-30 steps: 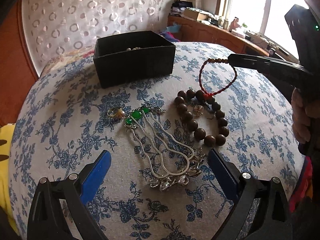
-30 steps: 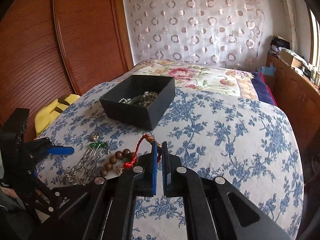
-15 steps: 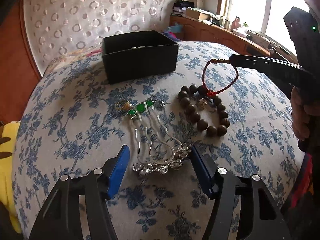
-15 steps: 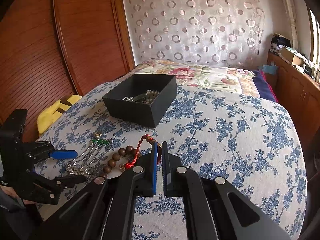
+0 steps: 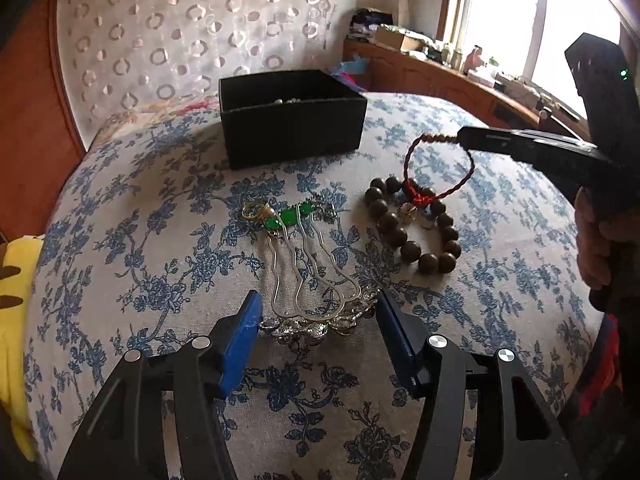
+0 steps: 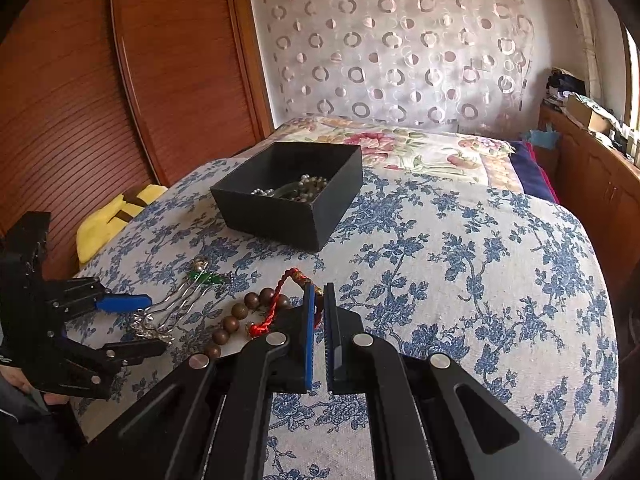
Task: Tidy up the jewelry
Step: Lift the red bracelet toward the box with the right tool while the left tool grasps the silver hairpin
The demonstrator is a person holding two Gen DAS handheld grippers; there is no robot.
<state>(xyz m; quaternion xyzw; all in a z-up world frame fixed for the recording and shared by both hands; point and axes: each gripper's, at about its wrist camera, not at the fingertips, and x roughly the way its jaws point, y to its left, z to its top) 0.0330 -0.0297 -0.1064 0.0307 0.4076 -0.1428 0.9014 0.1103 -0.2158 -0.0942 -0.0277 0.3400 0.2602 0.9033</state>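
A silver hairpin comb (image 5: 310, 280) with green stones lies on the floral cloth; its ornate head sits between the blue pads of my open left gripper (image 5: 316, 312). It also shows in the right wrist view (image 6: 168, 312). My right gripper (image 6: 319, 292) is shut on a red braided cord bracelet (image 5: 440, 164), lifting its loop; the bracelet (image 6: 280, 300) hangs left of the jaws. A dark wooden bead bracelet (image 5: 412, 228) lies under it. A black box (image 5: 292, 116) holding beads stands behind.
A small gold ring (image 5: 254, 212) lies beside the comb's green stones. The cloth-covered table (image 6: 480, 280) drops off at its rounded edges. A yellow cushion (image 6: 116, 220) sits at the left, a bed (image 6: 420, 148) behind, a wooden cabinet (image 6: 592, 168) at the right.
My left gripper has moved forward and narrowed, so its pads now flank the comb's head. My right gripper keeps its hold on the red bracelet, barely moved.
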